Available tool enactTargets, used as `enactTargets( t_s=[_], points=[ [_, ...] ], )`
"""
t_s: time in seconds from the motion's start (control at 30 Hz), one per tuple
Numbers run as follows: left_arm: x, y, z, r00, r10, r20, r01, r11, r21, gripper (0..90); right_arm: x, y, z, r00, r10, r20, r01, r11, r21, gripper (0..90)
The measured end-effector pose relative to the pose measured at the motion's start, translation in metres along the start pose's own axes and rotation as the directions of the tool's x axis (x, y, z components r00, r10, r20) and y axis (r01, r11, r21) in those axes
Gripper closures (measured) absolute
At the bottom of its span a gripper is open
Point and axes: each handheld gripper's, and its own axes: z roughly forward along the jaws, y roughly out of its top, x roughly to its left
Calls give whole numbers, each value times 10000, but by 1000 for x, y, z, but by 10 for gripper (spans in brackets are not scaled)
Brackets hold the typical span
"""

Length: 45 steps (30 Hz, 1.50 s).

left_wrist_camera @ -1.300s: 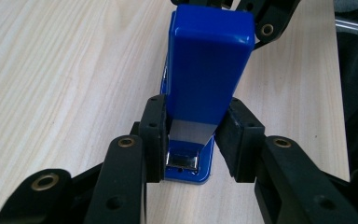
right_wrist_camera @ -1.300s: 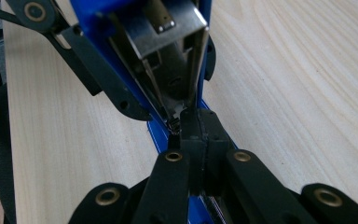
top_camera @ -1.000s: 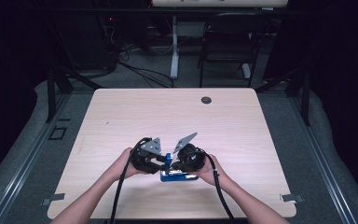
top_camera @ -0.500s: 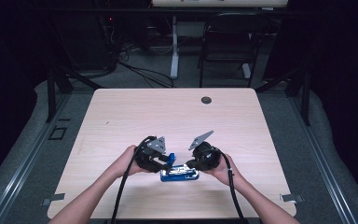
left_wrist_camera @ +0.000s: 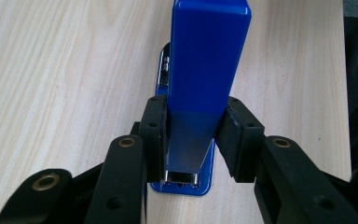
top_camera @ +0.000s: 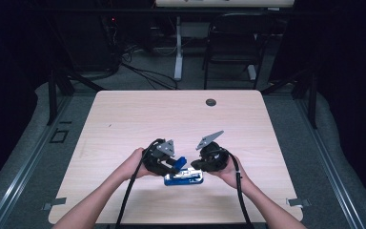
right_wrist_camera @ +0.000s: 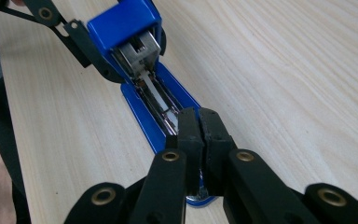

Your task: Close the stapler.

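Currently the stapler (top_camera: pixel 183 177) lies open on the worktop (top_camera: pixel 124 119): left claw (left_wrist_camera: pixel 191 135) clamps its raised blue lid, right claw (right_wrist_camera: pixel 198 126) clenched at the magazine. Lid slip means snap-shut, base skids.

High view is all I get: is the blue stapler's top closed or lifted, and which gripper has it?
Observer: Lifted. The left gripper clamps the blue cover between its pads, raised off the base.
Operator: Is the right gripper holding anything?
Observer: No. The right gripper has its jaws shut together, tips over the front end of the base.
Operator: Any staples showing?
Observer: The metal channel lies exposed; I cannot tell whether staples sit in it.
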Motion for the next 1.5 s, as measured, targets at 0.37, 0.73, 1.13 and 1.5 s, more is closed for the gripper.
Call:
enactTargets(
  t_s=[0.37,0.73,1.13,1.5],
  points=[
    [0,-2,2,9999,-137,25,137,9998,-131,633,5,4,-5,9999,-22,-152,19,9997,-235,886],
    [-2,-1,12,9999,-89,-81,87,9997,-233,644,4,4,-7,9999,-57,-145,54,9998,-211,886],
    [0,1,21,9999,-139,48,140,9997,-178,645,-4,-3,-19,9992,356,174,-353,9992,-167,886],
    [0,4,30,9998,-188,36,188,9998,35,644,-1,1,-25,9996,291,65,-287,9983,-510,892]
  ],
)
